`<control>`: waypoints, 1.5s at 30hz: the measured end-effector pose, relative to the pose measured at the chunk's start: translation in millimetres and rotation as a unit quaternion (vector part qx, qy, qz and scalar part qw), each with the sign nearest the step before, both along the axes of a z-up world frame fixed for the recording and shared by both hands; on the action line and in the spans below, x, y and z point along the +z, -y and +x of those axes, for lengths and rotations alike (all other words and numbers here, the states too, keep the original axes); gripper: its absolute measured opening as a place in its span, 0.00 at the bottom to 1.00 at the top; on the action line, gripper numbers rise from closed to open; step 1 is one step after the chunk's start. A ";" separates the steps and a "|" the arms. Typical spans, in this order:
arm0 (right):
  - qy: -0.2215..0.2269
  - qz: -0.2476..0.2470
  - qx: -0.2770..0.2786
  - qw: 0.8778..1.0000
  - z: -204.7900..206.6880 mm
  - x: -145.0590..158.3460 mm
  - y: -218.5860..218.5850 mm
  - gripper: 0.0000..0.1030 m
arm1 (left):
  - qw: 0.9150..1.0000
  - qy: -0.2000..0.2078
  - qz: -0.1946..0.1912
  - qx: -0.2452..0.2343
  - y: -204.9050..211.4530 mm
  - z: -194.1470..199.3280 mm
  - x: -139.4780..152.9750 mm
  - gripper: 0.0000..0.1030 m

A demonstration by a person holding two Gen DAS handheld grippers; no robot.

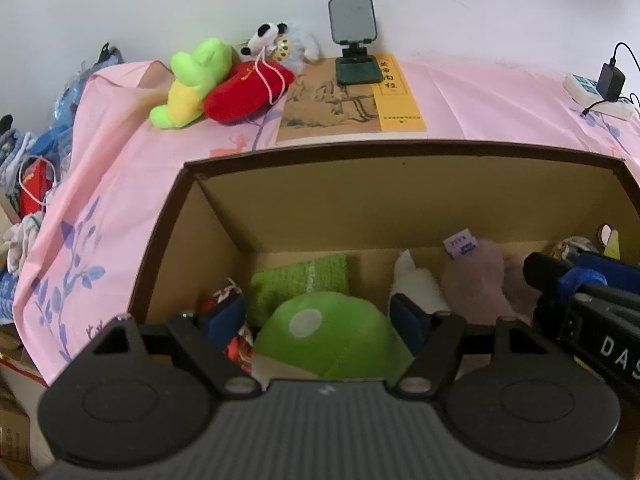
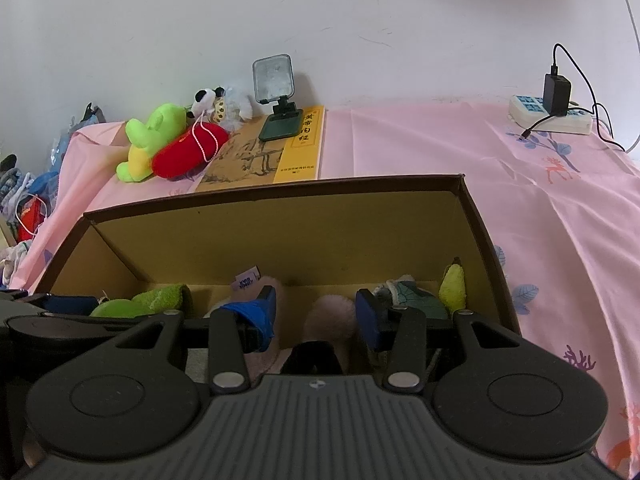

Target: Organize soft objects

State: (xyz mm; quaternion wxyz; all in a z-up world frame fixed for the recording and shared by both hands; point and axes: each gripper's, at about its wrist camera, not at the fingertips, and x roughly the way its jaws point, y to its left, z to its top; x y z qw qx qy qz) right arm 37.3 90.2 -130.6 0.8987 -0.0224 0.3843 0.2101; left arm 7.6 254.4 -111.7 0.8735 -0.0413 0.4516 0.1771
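- Several soft toys are already seen inside the box (image 1: 192,216): a green cap-like plush (image 1: 332,332), a green cloth (image 1: 300,280), a white plush (image 1: 416,284) and a pink plush (image 1: 480,280).
- The left gripper (image 1: 320,320) is held wide apart over the green plush; the pads flank it, and a grip cannot be confirmed.
- The right gripper (image 2: 316,312) is held open above the pink plush (image 2: 332,316), nothing clamped.
- Left to do, it is judged: the frog (image 1: 192,84), the red plush (image 1: 244,92) and the panda (image 1: 264,38), piled at the desk's far left corner.
- The toys look squashy, fuzzy, easily pinched.
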 end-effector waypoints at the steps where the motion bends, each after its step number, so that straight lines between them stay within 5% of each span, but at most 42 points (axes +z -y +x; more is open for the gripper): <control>1: -0.001 -0.001 -0.001 1.000 0.1 0.1 -0.3 0.27 | 1.000 0.003 0.000 0.001 0.1 -0.8 0.7 0.71; 24: 0.033 0.002 -0.013 0.999 -48.8 53.8 19.3 0.27 | 0.998 0.055 0.011 0.025 27.7 -77.3 63.5 0.71; 45: 0.037 0.002 -0.030 0.999 -103.1 66.0 43.0 0.28 | 0.999 0.043 -0.002 0.007 52.8 -115.4 75.9 0.71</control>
